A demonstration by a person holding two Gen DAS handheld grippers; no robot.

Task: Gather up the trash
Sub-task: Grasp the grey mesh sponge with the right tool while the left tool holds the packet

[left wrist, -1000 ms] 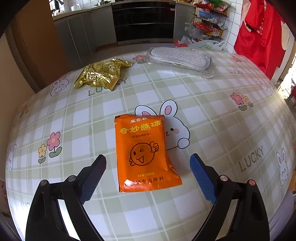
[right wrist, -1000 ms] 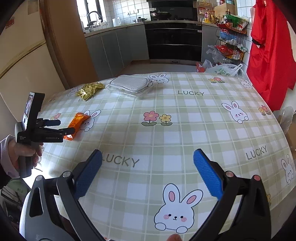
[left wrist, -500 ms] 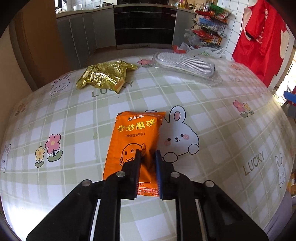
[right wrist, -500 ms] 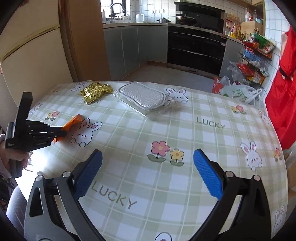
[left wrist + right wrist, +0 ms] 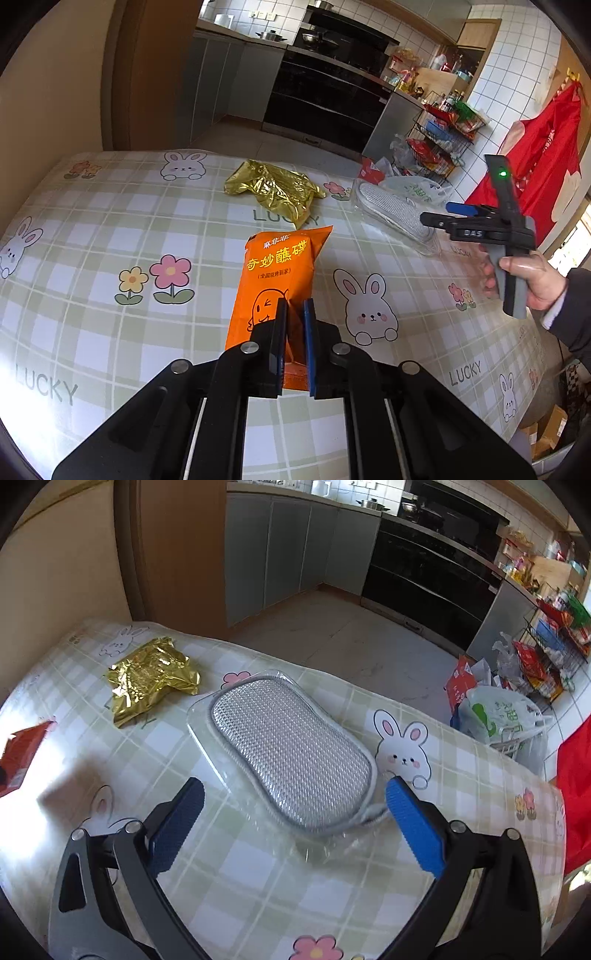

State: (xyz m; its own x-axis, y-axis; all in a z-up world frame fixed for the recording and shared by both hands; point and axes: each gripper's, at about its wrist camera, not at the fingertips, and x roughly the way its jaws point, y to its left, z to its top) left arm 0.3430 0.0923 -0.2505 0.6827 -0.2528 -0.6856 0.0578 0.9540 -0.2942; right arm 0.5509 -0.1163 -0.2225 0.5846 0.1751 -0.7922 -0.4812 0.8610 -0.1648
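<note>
- Left claw (image 5: 294, 332) is closing, its jaws pinched on the near end of the orange packet (image 5: 277, 273); I read that piece as caught, its far end tilted above the table (image 5: 74, 221).
- Right claw (image 5: 295, 823) I hold wide with nothing in it, hovering at the near end of the mesh pad in its clear wrapper (image 5: 291, 753); my guess is that goes next.
- Gold foil wrapper (image 5: 275, 188) lies crumpled further back, untouched.
- I see no bin, so by my count nothing is binned yet: one piece gripped, two left.
</note>
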